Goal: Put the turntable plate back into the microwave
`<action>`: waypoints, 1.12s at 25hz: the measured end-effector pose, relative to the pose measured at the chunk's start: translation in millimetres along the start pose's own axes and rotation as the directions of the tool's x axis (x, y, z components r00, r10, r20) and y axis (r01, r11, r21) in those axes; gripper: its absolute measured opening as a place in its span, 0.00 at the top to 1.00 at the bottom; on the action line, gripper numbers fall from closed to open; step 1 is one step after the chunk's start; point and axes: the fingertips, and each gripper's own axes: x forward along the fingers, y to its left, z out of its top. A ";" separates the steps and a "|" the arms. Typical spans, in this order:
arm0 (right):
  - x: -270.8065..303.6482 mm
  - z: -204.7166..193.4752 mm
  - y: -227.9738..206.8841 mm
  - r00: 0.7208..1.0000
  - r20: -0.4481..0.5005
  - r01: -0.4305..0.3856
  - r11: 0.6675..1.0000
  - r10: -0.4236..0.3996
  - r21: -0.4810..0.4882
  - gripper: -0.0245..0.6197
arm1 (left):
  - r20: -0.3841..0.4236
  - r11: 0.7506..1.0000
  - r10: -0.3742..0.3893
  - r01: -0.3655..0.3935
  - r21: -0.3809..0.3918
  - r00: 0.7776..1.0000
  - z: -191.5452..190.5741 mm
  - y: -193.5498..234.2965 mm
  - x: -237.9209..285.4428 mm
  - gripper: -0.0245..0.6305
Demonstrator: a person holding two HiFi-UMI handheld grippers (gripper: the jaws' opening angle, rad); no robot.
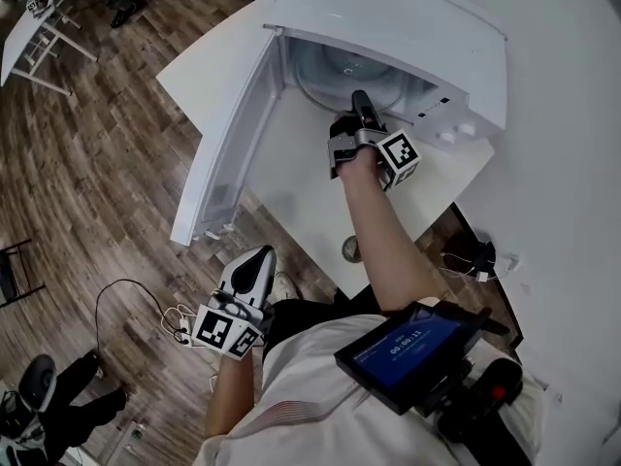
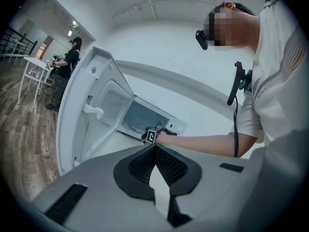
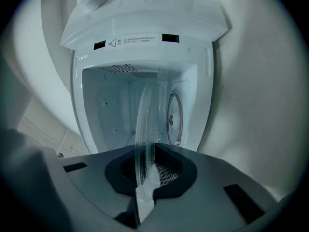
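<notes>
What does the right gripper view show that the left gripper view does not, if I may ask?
Only the right gripper view: the glass turntable plate edge-on, clamped between the right gripper's jaws, and the roller ring inside the cavity. Only the left gripper view: the left gripper, shut and empty, the open microwave door and a bystander in the background. Both: the microwave with its cavity open.

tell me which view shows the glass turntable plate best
The right gripper view: the turntable plate shows edge-on, clamped in the right gripper, just before the open microwave. The head view shows only a faint glass disc inside the cavity; in the left gripper view it is too small to make out.
</notes>
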 end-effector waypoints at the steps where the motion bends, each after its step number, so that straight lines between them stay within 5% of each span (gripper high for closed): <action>1: 4.2 1.9 -1.4 1.000 0.009 0.005 1.000 -0.005 0.004 0.92 | -0.002 1.000 0.004 -0.004 -0.002 1.000 -1.2 1.7 0.3 0.95; 28: 59.9 30.6 -7.1 0.985 0.124 0.113 0.990 -0.123 0.084 0.92 | 0.011 1.000 0.024 -0.024 0.013 1.000 -5.5 1.9 58.3 0.95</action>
